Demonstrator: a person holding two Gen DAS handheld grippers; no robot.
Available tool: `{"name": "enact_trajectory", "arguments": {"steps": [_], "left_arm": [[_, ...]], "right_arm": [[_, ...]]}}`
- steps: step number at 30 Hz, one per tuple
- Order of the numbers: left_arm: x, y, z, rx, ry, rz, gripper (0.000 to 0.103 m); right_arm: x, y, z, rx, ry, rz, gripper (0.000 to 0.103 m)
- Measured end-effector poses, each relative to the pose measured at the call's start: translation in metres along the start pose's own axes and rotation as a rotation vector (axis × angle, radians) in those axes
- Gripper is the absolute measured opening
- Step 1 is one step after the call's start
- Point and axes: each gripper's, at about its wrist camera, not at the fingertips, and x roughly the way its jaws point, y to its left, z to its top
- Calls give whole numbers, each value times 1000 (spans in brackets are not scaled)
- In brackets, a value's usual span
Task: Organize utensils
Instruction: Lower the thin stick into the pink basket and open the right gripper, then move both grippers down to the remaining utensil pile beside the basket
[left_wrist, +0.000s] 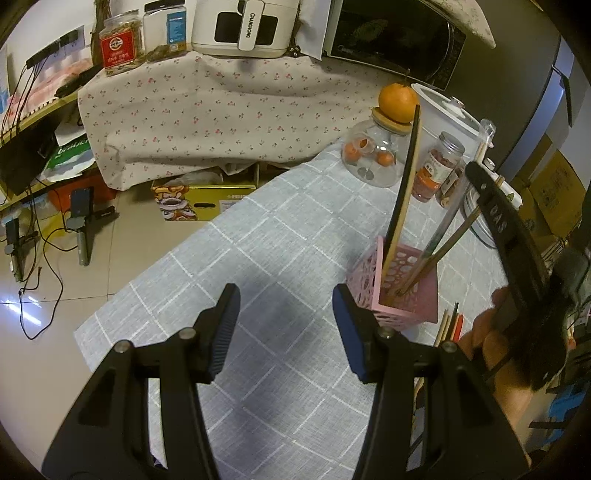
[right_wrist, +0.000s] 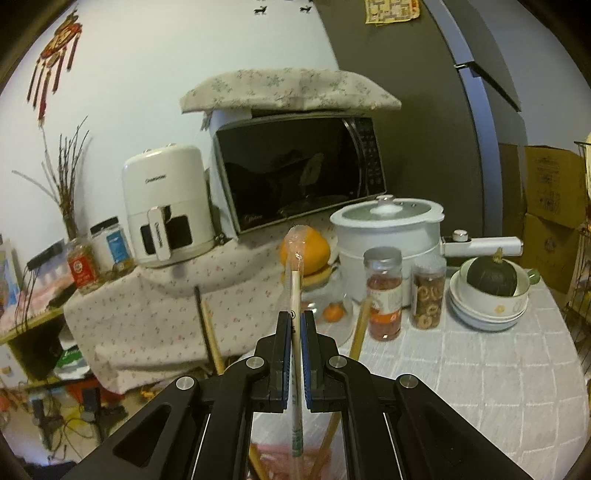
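LEFT WRIST VIEW
Writing: "CHANGHONG" reads down the handle of the white air fryer (left_wrist: 245, 27); the red label on the snack jar (left_wrist: 120, 44) is too small to read.
Left gripper (left_wrist: 284, 314): jaws apart, nothing between the pads; it hangs over bare grey checked tablecloth (left_wrist: 258, 240), tilted steeply down.
Pink holder (left_wrist: 399, 291): a perforated basket just to the right of the right-hand finger, close to it but not touching.
Holder contents: a dark-and-wood chopstick (left_wrist: 404, 192) leans up and left; further sticks lean right toward the right gripper (left_wrist: 491, 192).
Right gripper pose: its black body comes in from the right edge above the holder, a person's hand (left_wrist: 495, 343) behind it.
Loose chopsticks (left_wrist: 448, 325): lying on the cloth just right of the holder.
Behind: a glass jar (left_wrist: 373, 155) with an orange (left_wrist: 397, 101) on its lid.

RIGHT WRIST VIEW
Writing: the air fryer (right_wrist: 168, 210) carries the same brand, blurred here; labels on the jars (right_wrist: 384, 295) are unreadable.
Right gripper (right_wrist: 296, 321): pads clamped together on a wrapped chopstick (right_wrist: 295, 291), pale, in clear plastic, with small green print that cannot be read.
Chopstick position: nearly upright, running from above the fingertips down through the jaws toward the pink holder (right_wrist: 284, 456) at the bottom edge.
Pose: pointing slightly downward over the table edge.
Beyond: microwave (right_wrist: 295, 166), white pot (right_wrist: 388, 229), stacked bowls (right_wrist: 487, 306) holding a dark green squash (right_wrist: 491, 277).
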Motion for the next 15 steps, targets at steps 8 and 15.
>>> {"name": "enact_trajectory", "arguments": {"steps": [8,15], "left_arm": [[-2,0,-2,-6,12,-17,53],[-6,-13,-13,50,53,-71,68]], "right_arm": [[-26,2,17,-17,25,69,37],[-68,-21,46,-21,76,48,61]]}}
